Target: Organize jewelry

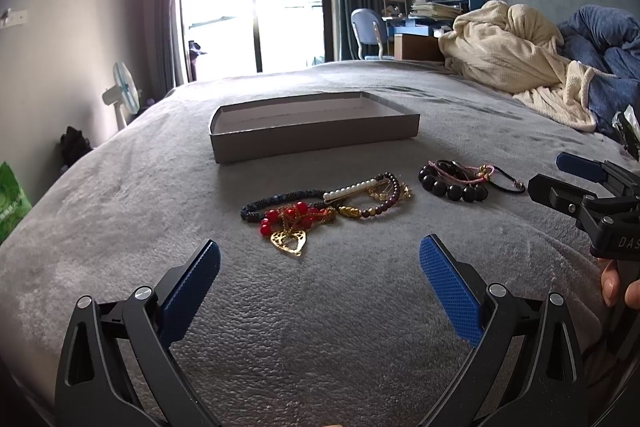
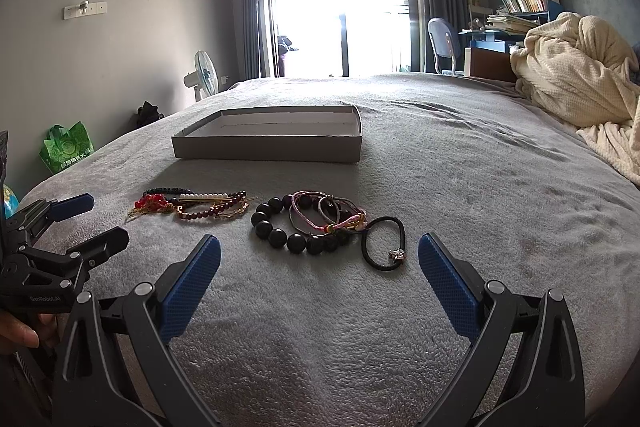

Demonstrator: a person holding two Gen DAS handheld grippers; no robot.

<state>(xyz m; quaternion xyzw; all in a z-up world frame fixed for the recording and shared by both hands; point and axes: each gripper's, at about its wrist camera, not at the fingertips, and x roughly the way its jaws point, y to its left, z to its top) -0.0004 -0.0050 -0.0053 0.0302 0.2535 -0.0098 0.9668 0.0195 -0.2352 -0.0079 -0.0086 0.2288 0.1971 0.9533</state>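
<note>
- Left wrist view: the left gripper point(image 1: 320, 263) hovers released, blue pads wide apart, over the grey bed cover point(image 1: 120, 227). Just ahead lies a tangle of jewelry point(image 1: 320, 205) — red beads, a pearl strand, a gold heart pendant point(image 1: 290, 241). To its right sits a black bead bracelet point(image 1: 452, 185) with cords. The shallow grey box point(image 1: 312, 135) stands beyond, mid-bed.
- Right wrist view: the right gripper point(image 2: 319, 259) is released too — nothing between its pads. A black hair tie point(image 2: 384, 243) lies nearest, touching the bracelet pile.
</note>
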